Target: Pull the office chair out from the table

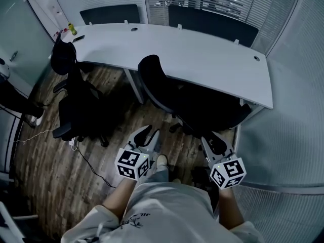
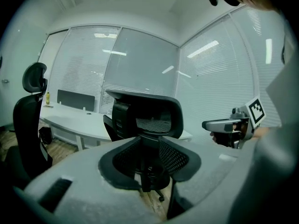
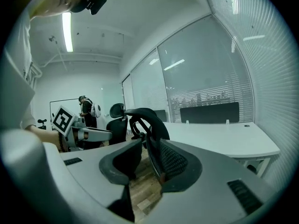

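The black office chair (image 1: 161,87) stands at the front edge of the white curved table (image 1: 212,59), its back towards me and its seat partly under the tabletop. My left gripper (image 1: 150,133) is below the chair's back, apart from it, open and empty. My right gripper (image 1: 214,142) is near the chair's right rear, also open and empty. In the left gripper view the chair's headrest (image 2: 148,114) shows beyond the open gripper (image 2: 150,175), with the right gripper (image 2: 230,125) beside it. In the right gripper view the chair (image 3: 145,123) shows past the open gripper (image 3: 145,174).
A second black chair (image 1: 76,108) stands at the left with a cable (image 1: 93,168) trailing over the wood floor. A yellow bottle (image 1: 72,29) sits at the table's far left corner. Blind-covered glass walls (image 1: 293,135) close the right side. A person (image 1: 15,103) stands at far left.
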`<state>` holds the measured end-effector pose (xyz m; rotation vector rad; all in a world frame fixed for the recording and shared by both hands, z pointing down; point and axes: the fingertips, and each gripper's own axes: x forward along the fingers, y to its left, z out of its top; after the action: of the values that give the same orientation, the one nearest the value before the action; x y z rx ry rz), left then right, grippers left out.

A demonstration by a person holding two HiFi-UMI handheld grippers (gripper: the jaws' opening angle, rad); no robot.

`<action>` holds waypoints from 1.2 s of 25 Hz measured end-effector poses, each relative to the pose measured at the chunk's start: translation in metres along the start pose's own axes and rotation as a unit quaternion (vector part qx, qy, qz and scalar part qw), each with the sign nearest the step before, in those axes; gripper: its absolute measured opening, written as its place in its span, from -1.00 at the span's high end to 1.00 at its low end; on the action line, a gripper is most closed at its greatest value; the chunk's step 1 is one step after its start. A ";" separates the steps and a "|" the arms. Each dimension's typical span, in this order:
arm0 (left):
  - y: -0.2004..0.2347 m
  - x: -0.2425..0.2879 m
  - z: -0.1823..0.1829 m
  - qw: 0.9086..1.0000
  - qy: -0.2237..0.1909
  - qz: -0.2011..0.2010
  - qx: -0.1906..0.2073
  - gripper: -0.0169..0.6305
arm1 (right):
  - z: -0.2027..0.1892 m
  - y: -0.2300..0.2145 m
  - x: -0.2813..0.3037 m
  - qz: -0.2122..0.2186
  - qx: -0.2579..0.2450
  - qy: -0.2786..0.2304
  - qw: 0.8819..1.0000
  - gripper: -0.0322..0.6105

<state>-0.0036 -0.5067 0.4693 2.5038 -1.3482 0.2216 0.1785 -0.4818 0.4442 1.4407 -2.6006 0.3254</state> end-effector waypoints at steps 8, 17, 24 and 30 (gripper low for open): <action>0.055 0.033 0.016 1.000 0.007 0.003 -0.001 0.17 | 0.005 -0.020 0.040 -0.006 -0.018 0.020 1.000 0.32; 0.082 0.080 0.023 0.999 0.033 -0.035 0.008 -0.03 | 0.008 -0.027 0.076 0.007 -0.048 0.046 0.998 0.21; 0.081 0.110 0.030 0.997 0.035 -0.068 0.032 -0.03 | 0.007 -0.032 0.093 0.014 -0.056 0.056 0.997 0.21; 0.079 0.119 0.033 0.996 0.032 -0.074 0.035 -0.03 | 0.002 -0.033 0.103 0.021 -0.055 0.072 0.996 0.22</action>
<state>-0.0043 -0.6529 0.4844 2.6169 -1.1417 0.3202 0.1524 -0.5833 0.4707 1.2780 -2.4946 0.2759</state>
